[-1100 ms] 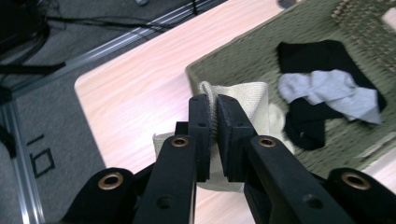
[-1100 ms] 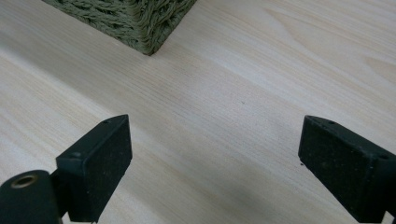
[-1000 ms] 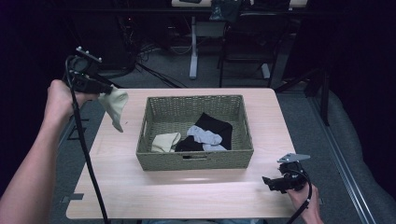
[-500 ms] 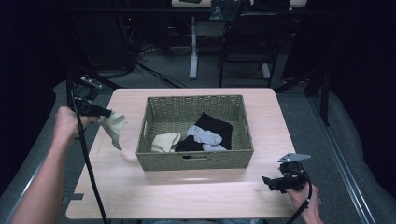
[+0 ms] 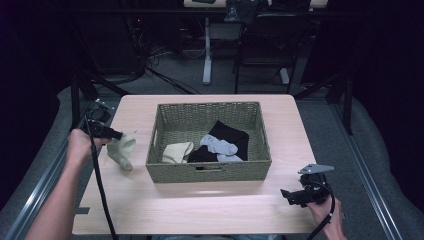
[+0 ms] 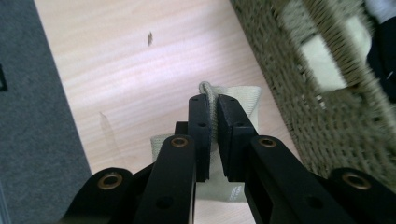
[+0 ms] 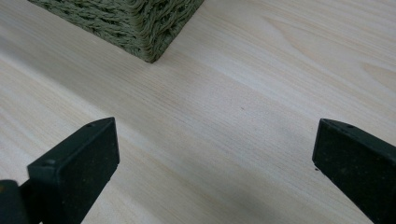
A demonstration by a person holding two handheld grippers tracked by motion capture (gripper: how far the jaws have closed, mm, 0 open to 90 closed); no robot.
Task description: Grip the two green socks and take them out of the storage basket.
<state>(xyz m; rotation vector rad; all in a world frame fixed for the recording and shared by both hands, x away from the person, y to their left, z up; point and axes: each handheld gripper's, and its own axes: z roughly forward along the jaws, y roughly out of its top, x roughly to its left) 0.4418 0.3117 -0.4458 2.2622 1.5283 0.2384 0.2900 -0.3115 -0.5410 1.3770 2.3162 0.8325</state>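
Wooden table (image 5: 210, 210), pale top, carries everything.

Woven basket (image 5: 210, 170), olive-green, just to the right of the left gripper and up-left of the right gripper; its corner (image 7: 149, 42) shows ahead of the right jaws. Inside it: a black sock (image 5: 231, 135), a grey-white sock (image 5: 218, 145), a cream sock (image 5: 176, 152).

Left gripper (image 5: 116, 135) at the table's left edge, jaws clamped on a pale green sock (image 5: 122, 151). The fabric is pinched between the pads (image 6: 214, 112) and hangs below them, beside the basket's left wall, its lower end at or just above the tabletop.

Right gripper (image 5: 290, 196) near the front right corner, jaws spread wide, nothing between them, bare wood under them (image 7: 215, 140).
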